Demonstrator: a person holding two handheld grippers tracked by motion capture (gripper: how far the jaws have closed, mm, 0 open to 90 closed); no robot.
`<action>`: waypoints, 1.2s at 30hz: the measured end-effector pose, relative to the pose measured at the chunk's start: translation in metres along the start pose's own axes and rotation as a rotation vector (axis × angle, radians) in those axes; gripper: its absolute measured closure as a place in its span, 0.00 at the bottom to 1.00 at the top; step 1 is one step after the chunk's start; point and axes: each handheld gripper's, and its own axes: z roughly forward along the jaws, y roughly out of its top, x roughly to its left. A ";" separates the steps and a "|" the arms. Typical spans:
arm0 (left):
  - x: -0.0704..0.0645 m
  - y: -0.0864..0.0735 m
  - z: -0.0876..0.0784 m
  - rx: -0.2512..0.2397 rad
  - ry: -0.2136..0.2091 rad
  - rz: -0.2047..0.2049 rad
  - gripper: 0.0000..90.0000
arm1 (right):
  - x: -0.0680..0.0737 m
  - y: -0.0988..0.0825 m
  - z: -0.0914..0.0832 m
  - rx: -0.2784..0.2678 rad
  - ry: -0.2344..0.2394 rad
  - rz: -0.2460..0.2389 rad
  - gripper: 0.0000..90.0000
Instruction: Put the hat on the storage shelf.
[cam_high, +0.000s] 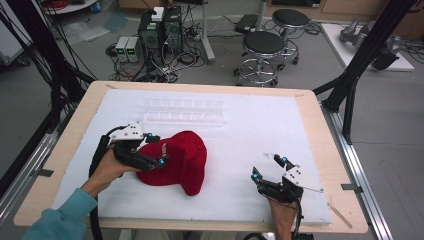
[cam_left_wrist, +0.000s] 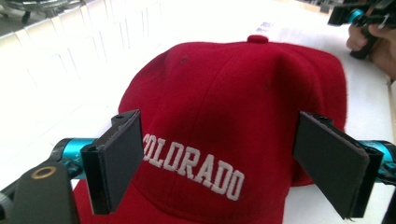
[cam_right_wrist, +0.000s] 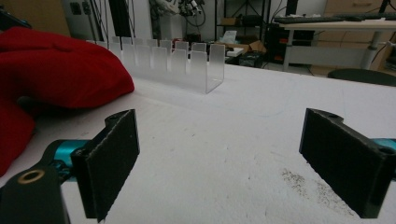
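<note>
A red cap (cam_high: 177, 162) lettered COLORADO lay left of centre on the white tabletop (cam_high: 260, 130). The left gripper (cam_high: 156, 150) hovered at its left side, jaws spread wide on either side of the front panel without pressing it. The right gripper (cam_high: 270, 167) sat near the right front, well apart, jaws spread and empty. A clear divider rack (cam_high: 182, 111) stood beyond the cap.

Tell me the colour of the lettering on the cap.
White, stitched on the red cap; clearest in the left gripper view.
</note>
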 end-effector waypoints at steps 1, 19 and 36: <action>0.001 0.001 0.002 0.016 0.005 0.006 0.19 | 0.000 0.000 0.000 0.000 0.000 0.002 0.12; 0.008 0.006 0.032 0.117 -0.030 0.057 0.27 | 0.000 0.000 -0.001 -0.003 0.001 0.008 0.12; 0.010 0.003 0.040 0.151 -0.030 0.100 0.65 | 0.000 0.000 -0.001 -0.004 0.000 0.007 0.12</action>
